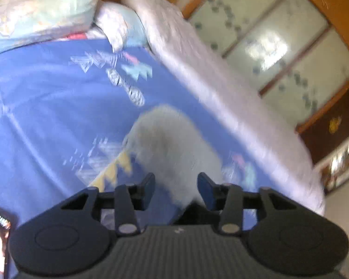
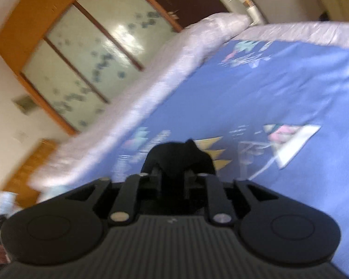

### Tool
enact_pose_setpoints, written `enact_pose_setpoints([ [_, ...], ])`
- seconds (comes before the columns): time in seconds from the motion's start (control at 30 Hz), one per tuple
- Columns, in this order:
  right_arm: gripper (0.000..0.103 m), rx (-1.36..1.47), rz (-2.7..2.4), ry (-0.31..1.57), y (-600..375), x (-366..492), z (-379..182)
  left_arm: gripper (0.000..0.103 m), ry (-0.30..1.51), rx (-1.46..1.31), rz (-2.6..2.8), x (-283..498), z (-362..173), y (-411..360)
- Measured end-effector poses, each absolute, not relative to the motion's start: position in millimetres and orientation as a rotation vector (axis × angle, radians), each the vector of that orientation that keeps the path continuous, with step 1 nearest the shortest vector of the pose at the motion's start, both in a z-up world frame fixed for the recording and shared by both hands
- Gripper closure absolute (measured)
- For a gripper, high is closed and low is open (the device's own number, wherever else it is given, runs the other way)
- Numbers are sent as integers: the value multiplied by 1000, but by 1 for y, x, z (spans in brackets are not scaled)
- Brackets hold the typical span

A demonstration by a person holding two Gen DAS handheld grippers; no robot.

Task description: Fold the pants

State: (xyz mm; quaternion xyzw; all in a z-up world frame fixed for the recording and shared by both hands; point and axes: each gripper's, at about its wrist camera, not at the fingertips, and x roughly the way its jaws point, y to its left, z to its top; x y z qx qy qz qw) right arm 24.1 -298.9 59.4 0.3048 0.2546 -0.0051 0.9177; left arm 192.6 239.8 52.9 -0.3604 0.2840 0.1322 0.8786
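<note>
both views are smeared by blur, so fine detail is lost. in the left wrist view the left gripper (image 1: 176, 189) has its fingers spread apart with nothing between them, and a pale grey, fuzzy-edged mass (image 1: 172, 148) lies on the blue bedspread (image 1: 46, 107) just beyond the tips; what it is cannot be made out. only the right wrist view shows the pants (image 2: 181, 160): a bunch of black cloth pinched in the right gripper (image 2: 173, 181), whose fingers are drawn in close on it, the tips hidden behind the fabric. the rest of the garment is cut off below the tool. the left view alone shows pillows (image 1: 118, 23) at the head of the bed; the right view alone shows a white sheet-like patch (image 2: 295, 144) on the bedspread. both catch the glass-panelled wardrobe (image 2: 86, 53) beyond the bed's pale quilted border (image 2: 151, 93).
</note>
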Motion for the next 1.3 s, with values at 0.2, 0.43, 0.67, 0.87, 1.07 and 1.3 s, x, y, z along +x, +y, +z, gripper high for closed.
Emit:
enact_pose_setpoints([
  [0.2,43,597,24,604,-293,-2,23,34,903,-605,141,189,-42,178],
  [0.43,35,727,8,724,-300,8,-14,35,934,-674,59,231,-74,145],
  [0.67,87,819,58,698,-300,58,22,90,925,-788,8,203,-37,168],
  [0.87,88,595,419,377,-256,1,156,90,691,-878,-1,110,52,244],
  [1.07,36,318,581,345,-180,-60,170,90,616,-835,219,56,75,292],
  [1.3,25,235,326,679,-194,-83,70,90,787,-783,191,54,31,259],
])
